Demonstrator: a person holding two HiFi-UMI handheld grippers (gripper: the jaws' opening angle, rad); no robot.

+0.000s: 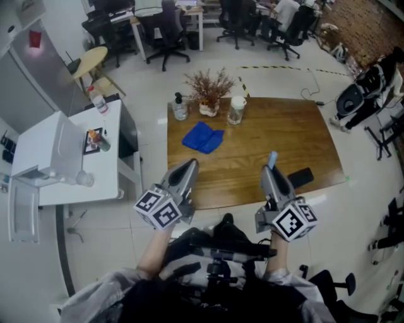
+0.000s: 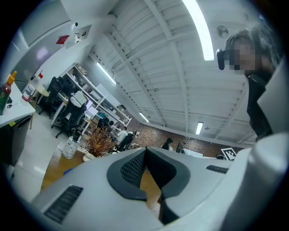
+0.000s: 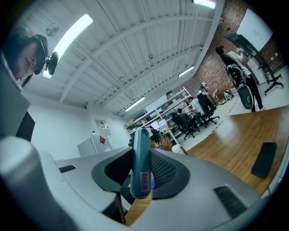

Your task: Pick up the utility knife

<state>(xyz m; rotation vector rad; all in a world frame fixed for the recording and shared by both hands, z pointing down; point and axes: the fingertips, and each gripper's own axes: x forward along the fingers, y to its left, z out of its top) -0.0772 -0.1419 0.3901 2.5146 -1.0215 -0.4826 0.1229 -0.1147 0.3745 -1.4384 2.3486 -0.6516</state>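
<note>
Head view, left hand-held gripper (image 1: 189, 168) and right hand-held gripper (image 1: 270, 173) above the near edge of the surface (image 1: 284, 132), utility knife (image 1: 272, 159) in the right one, left gripper view, jaws together, empty, right gripper view, jaws clamped on the utility knife.

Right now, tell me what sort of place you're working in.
Most likely an open-plan office or lab: swivel chairs at desks along the far side, a brick wall at one end, and a wooden table standing mid-floor.
</note>
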